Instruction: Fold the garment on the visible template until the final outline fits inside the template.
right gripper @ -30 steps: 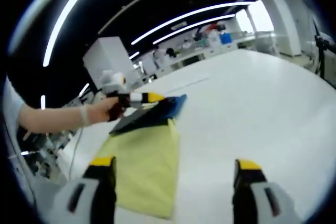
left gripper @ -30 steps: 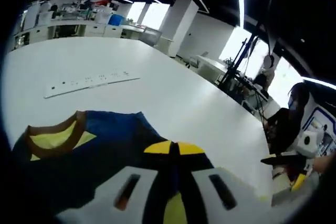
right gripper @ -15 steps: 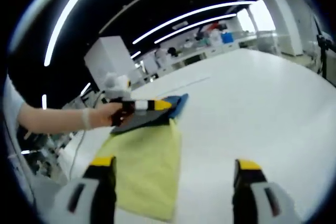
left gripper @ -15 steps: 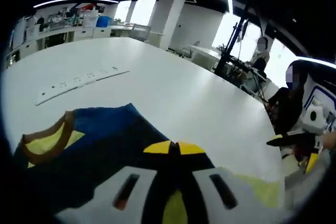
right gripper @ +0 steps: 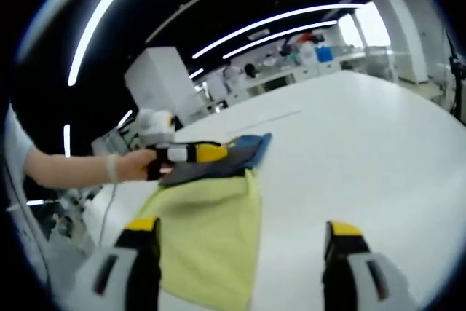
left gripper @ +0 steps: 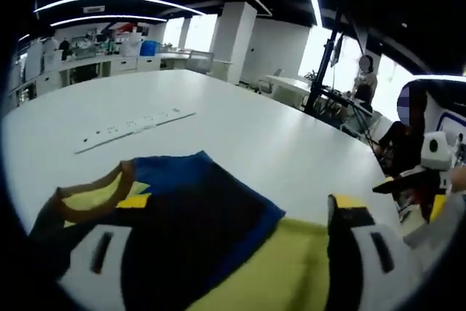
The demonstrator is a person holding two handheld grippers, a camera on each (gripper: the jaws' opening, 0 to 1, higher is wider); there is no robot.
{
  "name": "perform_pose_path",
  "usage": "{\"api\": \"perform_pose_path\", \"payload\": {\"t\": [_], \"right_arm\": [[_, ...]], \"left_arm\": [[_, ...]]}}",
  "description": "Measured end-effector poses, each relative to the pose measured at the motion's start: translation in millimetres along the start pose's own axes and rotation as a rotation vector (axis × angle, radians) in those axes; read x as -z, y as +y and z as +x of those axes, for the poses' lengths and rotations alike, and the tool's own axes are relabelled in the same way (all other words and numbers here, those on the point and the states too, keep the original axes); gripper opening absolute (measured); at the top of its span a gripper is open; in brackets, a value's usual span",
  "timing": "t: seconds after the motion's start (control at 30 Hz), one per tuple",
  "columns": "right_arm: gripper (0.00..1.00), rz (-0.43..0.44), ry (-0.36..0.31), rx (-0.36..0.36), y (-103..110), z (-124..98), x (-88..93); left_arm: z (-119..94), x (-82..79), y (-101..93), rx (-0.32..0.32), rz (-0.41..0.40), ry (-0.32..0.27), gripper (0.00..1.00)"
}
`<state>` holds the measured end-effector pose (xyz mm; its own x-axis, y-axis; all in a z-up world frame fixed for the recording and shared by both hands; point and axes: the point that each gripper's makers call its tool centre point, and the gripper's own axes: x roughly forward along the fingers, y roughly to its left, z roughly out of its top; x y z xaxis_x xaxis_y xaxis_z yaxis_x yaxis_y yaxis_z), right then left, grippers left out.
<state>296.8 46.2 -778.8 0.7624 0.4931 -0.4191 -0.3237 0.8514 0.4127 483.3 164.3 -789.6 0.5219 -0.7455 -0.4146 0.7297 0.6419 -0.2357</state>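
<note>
- The left gripper (left gripper: pixel 226 249) has its jaws spread wide apart, and they grasp nothing; the dark blue part of the garment (left gripper: pixel 196 209) lies between them, with the brown collar (left gripper: pixel 95 198) at about 9 o'clock.
- The yellow part of the garment (right gripper: pixel 211 231) lies flat on the white table (right gripper: pixel 349 158), at 10 o'clock from the right gripper (right gripper: pixel 240 256).
- The right gripper is released too, and it hovers over bare table just beside the yellow edge.
- No template outline can be made out on the table.
- For a good fold, each gripper probably should pinch one corner of the same edge, so the cloth goes over straight and without wrinkles.
</note>
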Motion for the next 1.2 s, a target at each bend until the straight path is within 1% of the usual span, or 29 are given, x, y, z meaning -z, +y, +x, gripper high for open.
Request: {"api": "perform_pose_path", "payload": {"t": [0.07, 0.13, 0.23, 0.43, 0.5, 0.6, 0.7, 0.8, 0.87, 0.9, 0.97, 1.03, 1.13, 1.2], "right_arm": [[0.94, -0.007, 0.0, -0.005, 1.7, 1.3, -2.0], [0.94, -0.012, 0.0, -0.011, 2.4, 4.4, -3.9], [0.94, -0.025, -0.001, -0.019, 5.9, 5.5, -9.7], [0.93, -0.056, -0.003, -0.035, 11.3, 6.8, -17.8], [0.93, -0.062, -0.001, -0.037, 11.4, 6.6, -18.9], [0.93, -0.073, 0.002, -0.044, 15.2, 6.3, -20.2], [0.93, -0.084, 0.004, -0.05, 16.1, 8.0, -20.7], [0.93, -0.085, 0.001, -0.055, 17.0, 9.8, -21.6], [0.93, -0.092, 0.001, -0.063, 20.1, 11.6, -22.7], [0.93, -0.098, 0.001, -0.069, 22.8, 12.6, -23.9], [0.93, -0.108, 0.0, -0.08, 28.7, 13.9, -26.0], [0.93, -0.117, 0.002, -0.089, 33.0, 15.0, -27.4], [0.93, -0.131, -0.003, -0.106, 38.9, 15.6, -31.8], [0.93, -0.138, -0.002, -0.112, 40.7, 15.8, -33.3]], "left_arm": [[-5.0, 0.1, 3.1, -0.001, 0.0, -0.002, 0.99], [-10.7, 1.3, 5.1, -0.006, -0.001, 0.012, 0.99], [-23.5, 0.0, 6.8, -0.017, 0.011, 0.005, 0.99], [-49.3, 2.5, 12.0, -0.042, -0.001, -0.025, 0.98], [-61.5, 4.6, 10.1, -0.05, -0.004, -0.032, 0.97], [-78.1, 8.7, 14.1, -0.075, -0.001, -0.043, 0.96], [-97.8, 12.9, 17.8, -0.101, -0.019, -0.059, 0.95], [-117.1, 21.7, 23.9, -0.129, -0.025, -0.059, 0.94], [-129.3, 29.3, 29.7, -0.147, -0.043, -0.041, 0.93], [-137.7, 30.5, 33.9, -0.161, -0.047, -0.046, 0.93], [-148.9, 31.8, 34.3, -0.178, -0.043, -0.051, 0.93], [-160.4, 35.3, 38.8, -0.191, -0.051, -0.052, 0.93], [-180.5, 39.7, 36.9, -0.215, -0.044, -0.057, 0.9], [-191.6, 43.9, 38.8, -0.236, -0.065, -0.067, 0.89]]}}
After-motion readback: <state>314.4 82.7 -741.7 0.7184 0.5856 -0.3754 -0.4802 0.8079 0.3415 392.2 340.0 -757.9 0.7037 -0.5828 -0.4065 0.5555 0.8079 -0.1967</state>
